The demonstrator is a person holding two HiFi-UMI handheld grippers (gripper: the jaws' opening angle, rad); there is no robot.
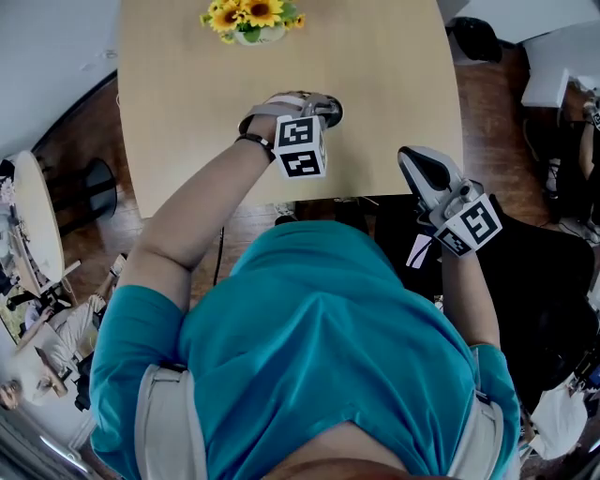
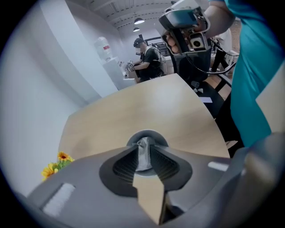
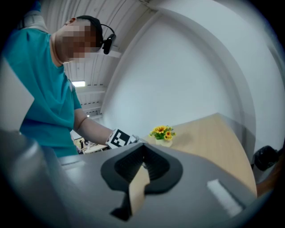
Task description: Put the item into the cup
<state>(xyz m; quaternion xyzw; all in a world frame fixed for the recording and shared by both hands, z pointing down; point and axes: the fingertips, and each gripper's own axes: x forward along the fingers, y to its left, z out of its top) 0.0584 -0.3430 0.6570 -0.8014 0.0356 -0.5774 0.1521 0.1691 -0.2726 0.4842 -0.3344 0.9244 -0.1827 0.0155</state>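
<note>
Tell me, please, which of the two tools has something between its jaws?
The left tool, above the cup: its opening jaws have a crumpled grey item between them; the right tool holds nothing.

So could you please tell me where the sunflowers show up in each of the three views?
Head view: the sunflowers are at the top edge, near the middle.
Left gripper view: they are low at the left edge.
Right gripper view: they are close to the centre.
Shared landmark: the light wooden table they stand on.
</note>
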